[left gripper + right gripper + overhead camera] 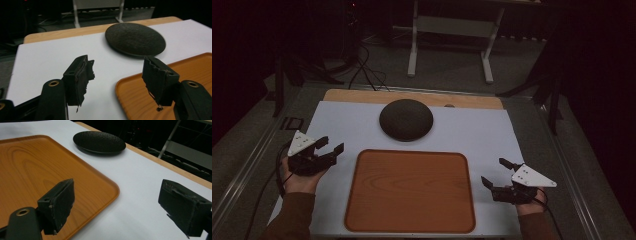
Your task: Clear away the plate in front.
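Dim room, dark floor and a pale frame stand behind a worktop (337,95) with a white mat (482,135) laid over it. On that mat, toward the far side and near its middle, a dark round plate (406,119) lies upside down, its pebbled dome up and its rim flat on the mat. Just in front of it, apart from it, sits a wooden tray (410,191) with nothing on it.

To the left of the tray the left gripper (332,146) hovers with its jaws spread and nothing between them; in the left gripper view they frame the plate (135,39) beyond the tray's corner (150,100). On the tray's right the right gripper (495,172) is held low, jaws also spread wide and empty, pointing across the tray (37,170) with the plate (99,142) farther off.

Judging by this, the work is at the approach: nothing is gripped, and the left gripper looks aimed at the plate. The next move would call for reaching forward to the plate's near rim, getting one jaw under the edge where it meets the mat, and closing firmly, since the low dome offers little else to pinch.
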Motion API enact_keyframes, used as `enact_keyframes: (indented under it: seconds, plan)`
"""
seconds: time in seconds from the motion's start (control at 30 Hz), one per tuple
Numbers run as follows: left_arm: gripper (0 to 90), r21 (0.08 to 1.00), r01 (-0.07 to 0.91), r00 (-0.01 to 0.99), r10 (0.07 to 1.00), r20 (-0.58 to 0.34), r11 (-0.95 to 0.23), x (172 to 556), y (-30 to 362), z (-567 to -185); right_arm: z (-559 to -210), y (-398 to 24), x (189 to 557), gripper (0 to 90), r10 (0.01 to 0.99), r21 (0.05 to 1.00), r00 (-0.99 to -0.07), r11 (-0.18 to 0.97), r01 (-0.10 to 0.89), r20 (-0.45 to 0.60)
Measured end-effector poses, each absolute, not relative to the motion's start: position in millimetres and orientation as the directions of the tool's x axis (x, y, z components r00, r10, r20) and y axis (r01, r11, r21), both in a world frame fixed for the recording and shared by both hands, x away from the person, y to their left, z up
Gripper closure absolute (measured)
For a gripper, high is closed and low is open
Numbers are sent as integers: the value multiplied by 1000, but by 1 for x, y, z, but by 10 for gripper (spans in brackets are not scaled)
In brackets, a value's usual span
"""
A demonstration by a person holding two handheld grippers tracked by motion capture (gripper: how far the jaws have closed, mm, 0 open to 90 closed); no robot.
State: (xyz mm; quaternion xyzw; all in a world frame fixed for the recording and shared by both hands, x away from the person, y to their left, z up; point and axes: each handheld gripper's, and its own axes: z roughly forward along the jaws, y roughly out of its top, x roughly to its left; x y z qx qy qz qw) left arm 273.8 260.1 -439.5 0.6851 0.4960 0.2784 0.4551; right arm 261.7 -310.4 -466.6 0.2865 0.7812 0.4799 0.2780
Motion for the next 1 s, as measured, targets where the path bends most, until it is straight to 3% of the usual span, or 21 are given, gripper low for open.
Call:
enact_keyframes:
  seconds: [1.0]
  plan:
    - [385,875,475,357,929,-94,-94,354,221,-447,-465,-311,260,125,711,911,-685,372,176,-158]
